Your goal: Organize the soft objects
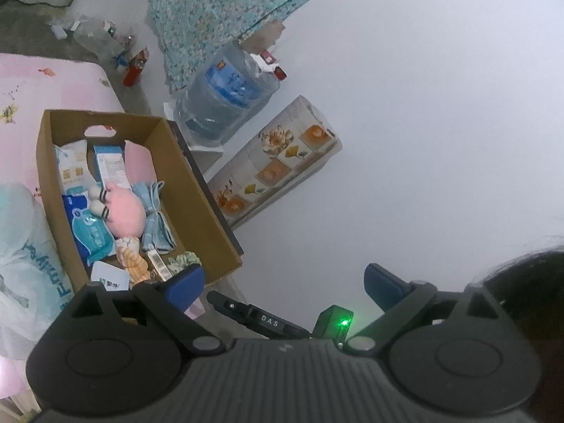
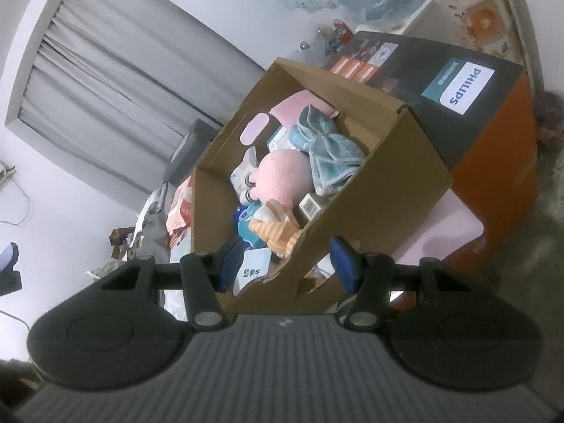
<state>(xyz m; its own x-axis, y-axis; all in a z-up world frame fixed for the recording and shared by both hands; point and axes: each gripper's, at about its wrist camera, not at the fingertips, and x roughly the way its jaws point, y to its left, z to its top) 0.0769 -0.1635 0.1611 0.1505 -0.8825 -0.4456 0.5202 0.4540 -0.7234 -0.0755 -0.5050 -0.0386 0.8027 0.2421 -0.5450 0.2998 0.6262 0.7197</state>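
Observation:
An open cardboard box [image 1: 197,211] lies on a pink bed sheet [image 1: 53,81]. Inside it are a pink plush [image 1: 127,208], a folded blue towel [image 1: 155,218], an orange-and-white plush [image 1: 135,261] and several tissue packs. My left gripper [image 1: 283,282] hovers to the right of the box, open wide, with nothing between its fingers. In the right wrist view the box [image 2: 370,204] fills the middle, holding the pink plush [image 2: 285,172], blue towel [image 2: 328,144] and orange plush [image 2: 278,232]. My right gripper [image 2: 286,264] straddles the near wall, one finger inside and one outside. Its pads stand apart from the cardboard.
A big water jug [image 1: 225,95], a flowered cloth [image 1: 218,10] and a floral-print carton [image 1: 278,155] stand beyond the box against a white wall. A plastic bag [image 1: 24,246] lies left of it. A dark Philips carton [image 2: 458,98] sits behind the box, with grey curtains [image 2: 123,81] at the left.

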